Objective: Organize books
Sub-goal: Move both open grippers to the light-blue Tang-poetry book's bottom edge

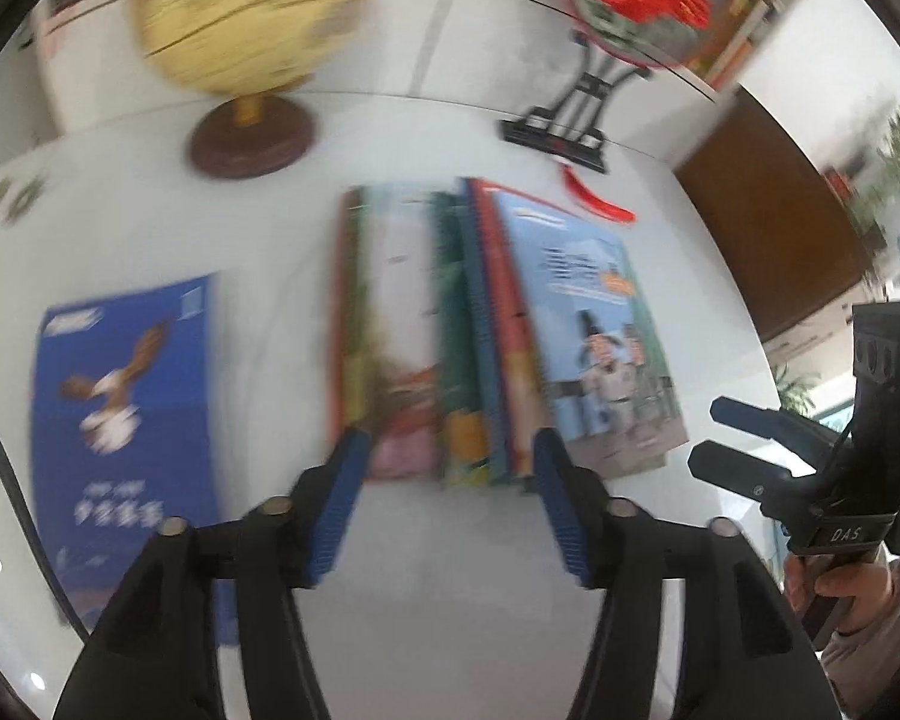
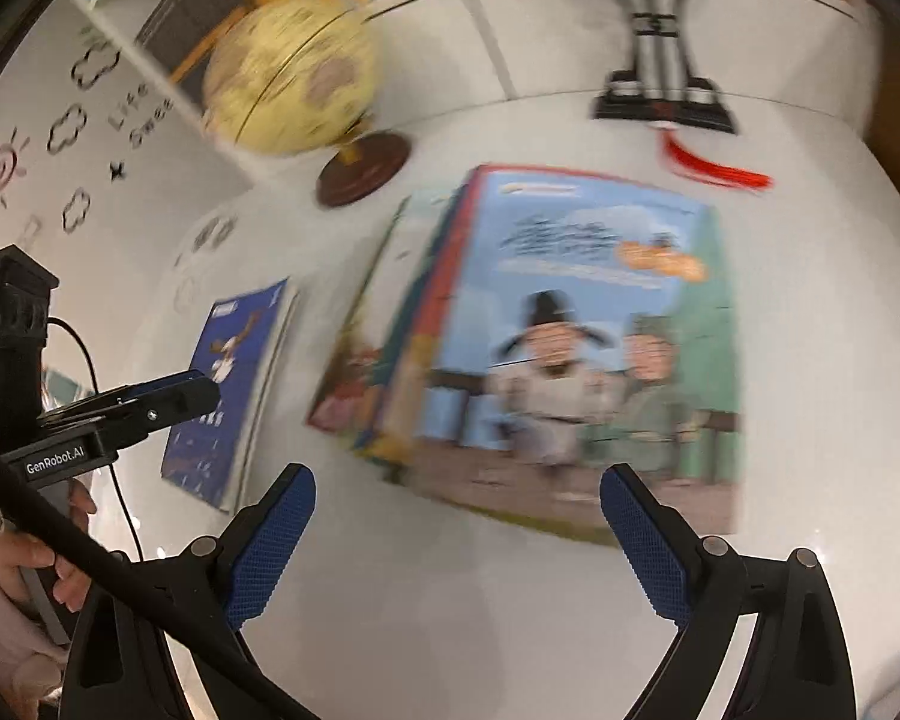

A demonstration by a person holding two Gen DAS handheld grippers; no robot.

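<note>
The books (image 1: pixel 498 330) are gathered in a loose, leaning stack at centre table (image 1: pixel 450 570), covers overlapping, presumably for squaring up. One blue book (image 1: pixel 126 396) is left apart at nine o'clock. The left gripper (image 1: pixel 447 456) is held part open, empty. The right gripper (image 2: pixel 457 498) is held wide, empty. No container is seen.

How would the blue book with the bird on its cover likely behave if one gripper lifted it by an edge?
The blue book looks thin and lies flat on the white table, so it would probably sag. Its glossy-looking cover may slip. It seems light.
</note>
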